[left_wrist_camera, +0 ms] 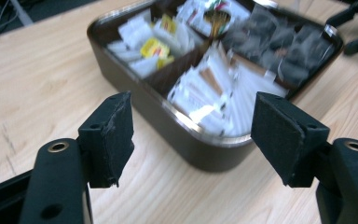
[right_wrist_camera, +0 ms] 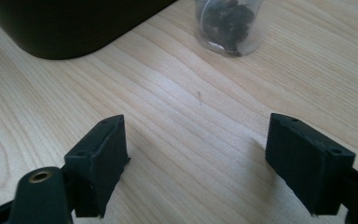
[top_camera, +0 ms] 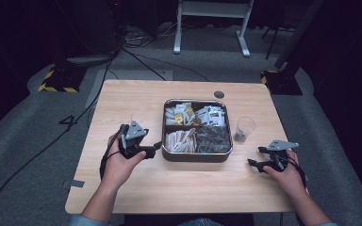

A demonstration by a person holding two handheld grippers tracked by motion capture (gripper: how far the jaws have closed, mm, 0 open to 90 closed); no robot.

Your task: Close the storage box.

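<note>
left gripper [top_camera: 156, 147], jaws apart and empty, just beside the divided tray [top_camera: 197, 156], packets directly ahead of it; right gripper [top_camera: 256, 157], likewise spread and empty, farther off, clear cup [top_camera: 244, 128] beyond it.

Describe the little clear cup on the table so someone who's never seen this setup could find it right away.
Start at the wooden table and find the dark four-compartment tray of packets near its middle. Just off the tray's right side, standing apart from it, is the clear plastic cup. It is the one see-through, upright thing on the table, with a small dark clump at its bottom.
</note>
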